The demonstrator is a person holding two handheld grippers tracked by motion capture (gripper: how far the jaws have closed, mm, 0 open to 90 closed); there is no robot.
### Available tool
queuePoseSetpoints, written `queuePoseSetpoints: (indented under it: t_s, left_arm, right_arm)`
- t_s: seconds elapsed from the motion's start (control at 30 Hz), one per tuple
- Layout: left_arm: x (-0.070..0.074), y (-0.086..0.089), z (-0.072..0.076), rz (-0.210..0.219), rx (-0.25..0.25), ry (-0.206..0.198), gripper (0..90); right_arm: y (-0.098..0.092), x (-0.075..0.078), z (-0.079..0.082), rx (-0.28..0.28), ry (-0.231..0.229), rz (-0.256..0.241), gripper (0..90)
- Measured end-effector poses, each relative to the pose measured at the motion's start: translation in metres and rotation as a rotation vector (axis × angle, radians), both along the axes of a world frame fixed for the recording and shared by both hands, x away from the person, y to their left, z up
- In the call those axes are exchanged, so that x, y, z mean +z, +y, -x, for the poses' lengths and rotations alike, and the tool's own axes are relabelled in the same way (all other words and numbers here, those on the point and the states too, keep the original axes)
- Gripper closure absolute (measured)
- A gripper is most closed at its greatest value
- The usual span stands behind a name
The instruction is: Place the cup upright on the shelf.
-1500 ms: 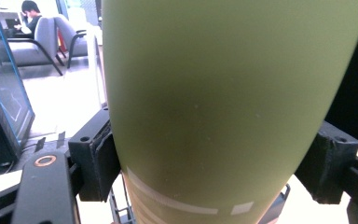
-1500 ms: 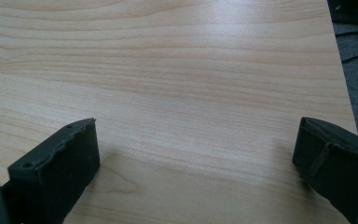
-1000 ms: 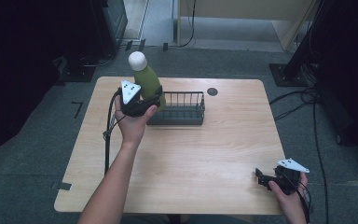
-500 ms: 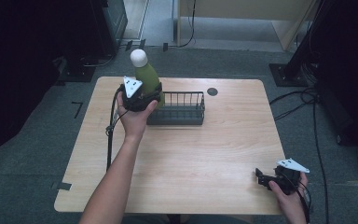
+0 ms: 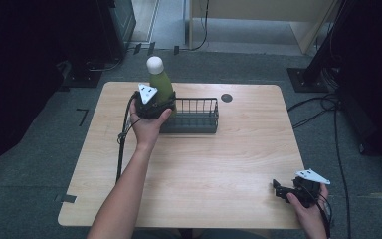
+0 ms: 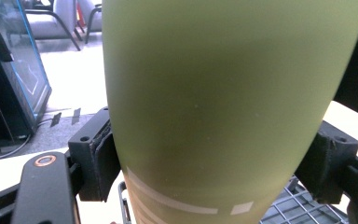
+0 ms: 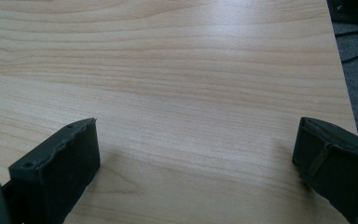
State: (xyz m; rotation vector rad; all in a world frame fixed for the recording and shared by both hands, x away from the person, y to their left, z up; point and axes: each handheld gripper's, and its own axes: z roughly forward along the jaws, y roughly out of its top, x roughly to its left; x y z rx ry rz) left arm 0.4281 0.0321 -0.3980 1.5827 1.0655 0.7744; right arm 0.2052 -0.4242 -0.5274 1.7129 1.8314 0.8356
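Left tongs (image 5: 163, 105) clamped on a green bottle (image 5: 161, 85), one jaw pressed to each side of its body. Bottle upright, white cap (image 5: 154, 63) on top, at the left end of a black wire basket (image 5: 194, 115); whether its base sits inside the basket or hangs just above it cannot be told. In the left gripper view the bottle (image 6: 223, 107) stands between the two black jaws, pale stripes printed low on its body, with basket mesh (image 6: 298, 210) showing below at the right.

Basket sits on the far half of the light wood table (image 5: 204, 169), left of centre. A small dark round mark (image 5: 226, 97) lies on the table just past the basket's right end.

Right tongs (image 5: 278, 188) rest at the near right corner of the table, held in the person's right hand (image 5: 306, 205). Their jaws stand wide apart over bare wood (image 7: 191, 93), gripping nothing.

Dark floor and cables (image 5: 323, 107) surround the table.
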Motion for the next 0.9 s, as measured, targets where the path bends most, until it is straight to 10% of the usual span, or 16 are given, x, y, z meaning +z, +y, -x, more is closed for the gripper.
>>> queuePoseSetpoints:
  t_s: [0.4, 0.9]
  left_arm:
    - [-0.011, -0.005, -0.007, -0.035, 0.005, 0.039, 21.3]
    - [-0.02, -0.008, -0.014, -0.032, -0.03, -0.011, 20.9]
  right_arm:
    - [0.0, 0.0, 0.0, 0.002, 0.0, -0.001, 0.3]
    - [0.001, 0.0, 0.0, 0.003, 0.001, 0.003, 0.3]
